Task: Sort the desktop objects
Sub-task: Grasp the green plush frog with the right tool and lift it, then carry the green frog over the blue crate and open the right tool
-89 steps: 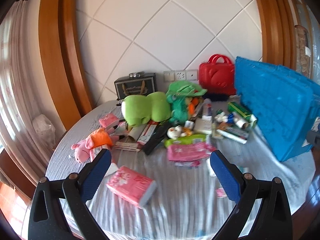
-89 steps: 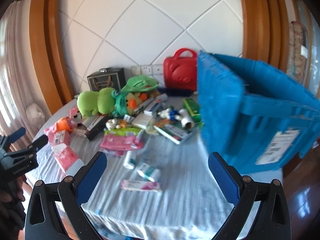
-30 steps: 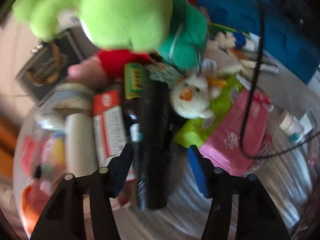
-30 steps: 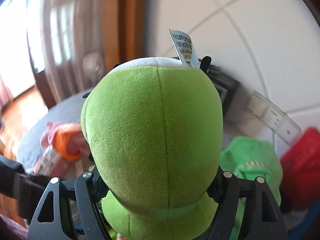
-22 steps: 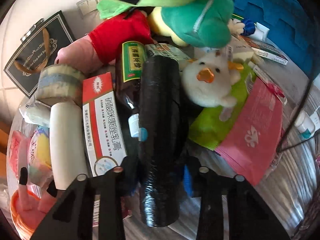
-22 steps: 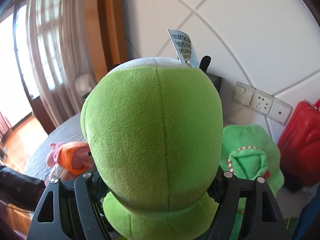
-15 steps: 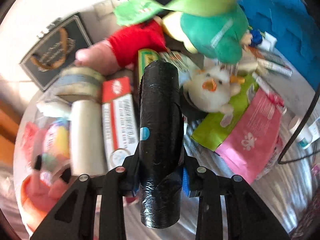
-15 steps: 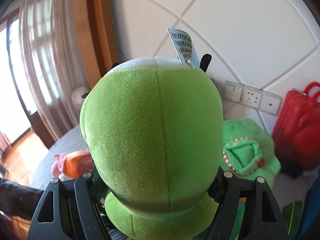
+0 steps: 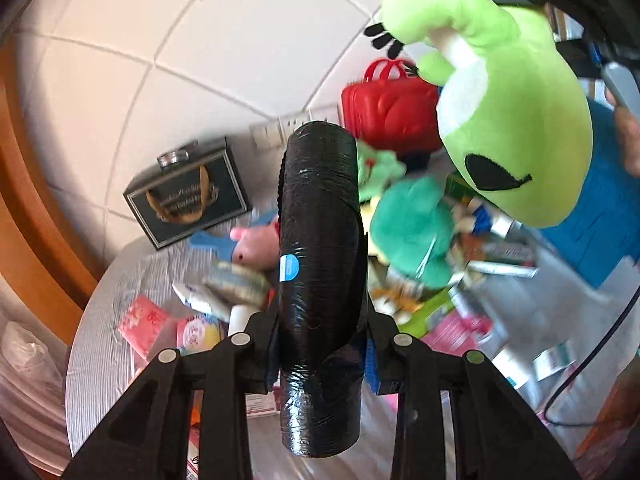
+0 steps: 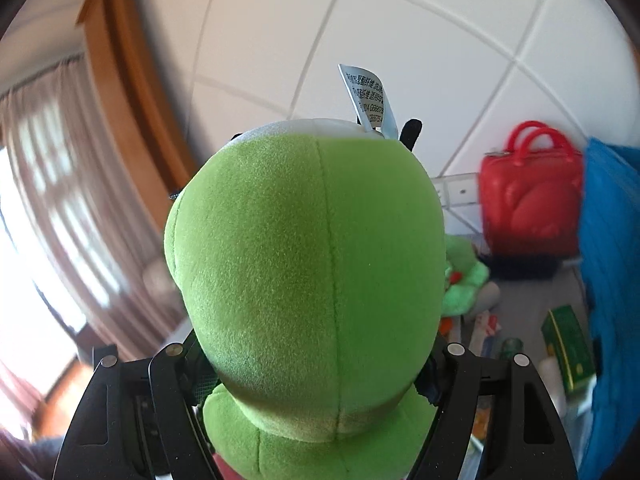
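- Two things are in our grip at once: our left tool (image 9: 322,350) is clamped on a black roll (image 9: 320,264), and our right tool (image 10: 316,372) is clamped on a green plush (image 10: 308,272).
- The roll stands out forward between the left jaws, clear above the worktop (image 9: 96,320); a small blue round sticker sits on its side, too small to read.
- The plush fills the right wrist view and, in the left wrist view, hangs up at the right beside the blue crate (image 9: 600,216), with its black eye patch facing us.
- We judge the sorting to be at an early stage: neither carried thing is set down yet, and we cannot see inside the crate to tell what it holds.
- Much is left on the worktop: a teal plush (image 9: 412,228), a pink toy (image 9: 252,244), pink packets (image 9: 140,320), tubes and small boxes, most of them blurred.
- A red case (image 10: 528,208) and a dark box (image 9: 188,192) stand at the back against the tiled wall, by the wall sockets.
- Writing: a white sewn tag (image 10: 366,96) stands up from the plush with several printed lines, too fine for us to read with any certainty.
- The dark box bears gold lettering inside a curved emblem, blurred past reading.
- A green carton (image 10: 568,344) lies just beside the crate; its print is illegible.
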